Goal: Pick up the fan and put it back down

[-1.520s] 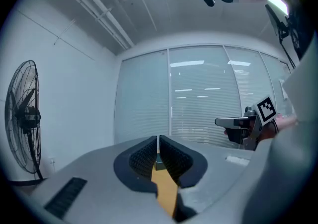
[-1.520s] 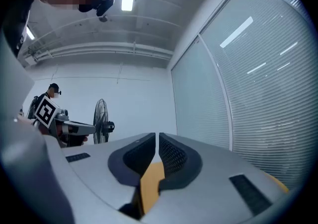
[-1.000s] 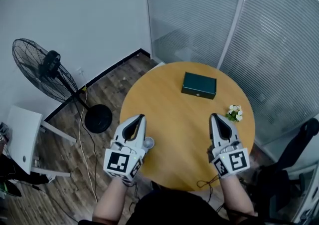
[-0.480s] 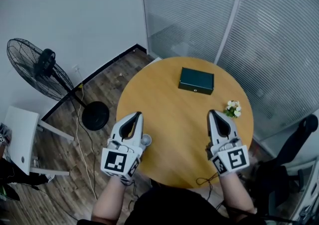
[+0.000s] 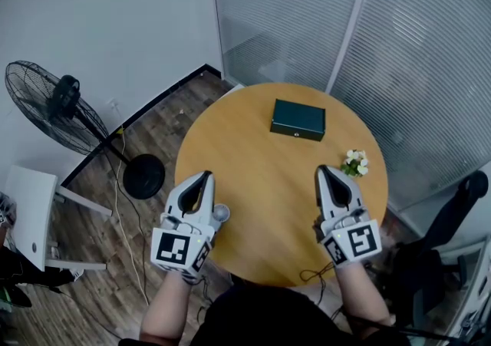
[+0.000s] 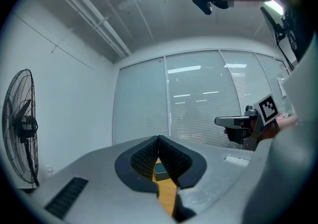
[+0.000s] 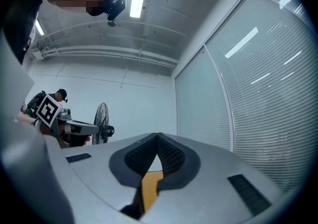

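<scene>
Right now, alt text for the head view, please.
A shut left gripper and shut right gripper hover over a round wooden table holding a dark green box and small white flowers; a black pedestal fan stands on the floor at left.

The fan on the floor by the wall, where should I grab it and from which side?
Probably the fan by its thin pole, between the cage and the round base, coming from the table side: cage and base look too wide for the jaws.
</scene>
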